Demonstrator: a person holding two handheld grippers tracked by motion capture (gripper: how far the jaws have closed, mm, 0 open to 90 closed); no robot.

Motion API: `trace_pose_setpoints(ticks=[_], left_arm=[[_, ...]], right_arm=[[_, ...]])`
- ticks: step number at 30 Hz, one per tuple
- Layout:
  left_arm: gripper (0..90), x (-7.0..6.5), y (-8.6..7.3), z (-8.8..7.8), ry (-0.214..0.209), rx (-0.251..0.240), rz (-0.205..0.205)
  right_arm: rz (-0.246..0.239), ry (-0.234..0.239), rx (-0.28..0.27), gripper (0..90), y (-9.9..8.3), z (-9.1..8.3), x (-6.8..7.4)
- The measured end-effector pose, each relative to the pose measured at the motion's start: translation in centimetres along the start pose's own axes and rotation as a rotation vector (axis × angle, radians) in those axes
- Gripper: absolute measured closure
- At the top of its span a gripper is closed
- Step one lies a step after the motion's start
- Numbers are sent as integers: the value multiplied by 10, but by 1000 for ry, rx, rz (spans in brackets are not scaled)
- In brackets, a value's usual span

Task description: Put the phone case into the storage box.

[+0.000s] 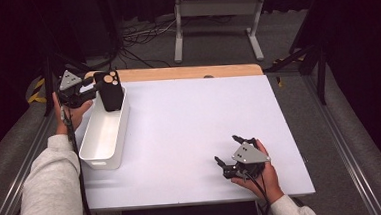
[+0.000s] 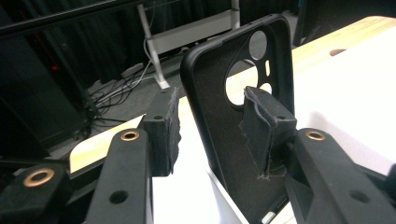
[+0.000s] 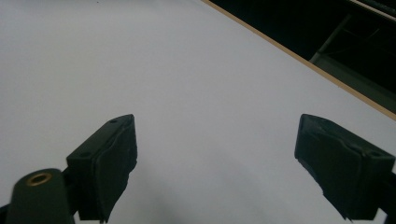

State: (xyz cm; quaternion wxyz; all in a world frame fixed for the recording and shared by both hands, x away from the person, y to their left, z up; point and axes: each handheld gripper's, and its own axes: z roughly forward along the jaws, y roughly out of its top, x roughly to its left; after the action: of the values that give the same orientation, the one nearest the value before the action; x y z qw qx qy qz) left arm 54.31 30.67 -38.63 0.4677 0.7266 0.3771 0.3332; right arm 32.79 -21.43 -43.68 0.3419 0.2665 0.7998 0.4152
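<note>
Phone case upright in white bin, left claw (jaws parted) level beside it

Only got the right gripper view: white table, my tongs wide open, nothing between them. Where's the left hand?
Observer: At the table's far left corner. The left tongs are over the far end of a white bin.
Operator: Holding anything?
Observer: No grip. A black phone case stands on end in the bin between the pads, and one pad is clearly apart from it.
Operator: Which way up is the case?
Observer: Camera cutouts at the top. The left gripper view looks at its hollow inner side.
</note>
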Motion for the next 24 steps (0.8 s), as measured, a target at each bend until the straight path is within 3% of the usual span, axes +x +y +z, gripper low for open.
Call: trace_pose_setpoints(ticks=[6,13,24], left_arm=[[536,-5,5,-8,8,-8,11],[507,-9,8,-15,43,-26,3],[460,-14,12,-30,55,-54,-10]], right_arm=[[3,7,-5,140,-2,-2,-2],[3,21,-17,140,-1,-1,-3],[9,40,-27,140,0,3,-3]])
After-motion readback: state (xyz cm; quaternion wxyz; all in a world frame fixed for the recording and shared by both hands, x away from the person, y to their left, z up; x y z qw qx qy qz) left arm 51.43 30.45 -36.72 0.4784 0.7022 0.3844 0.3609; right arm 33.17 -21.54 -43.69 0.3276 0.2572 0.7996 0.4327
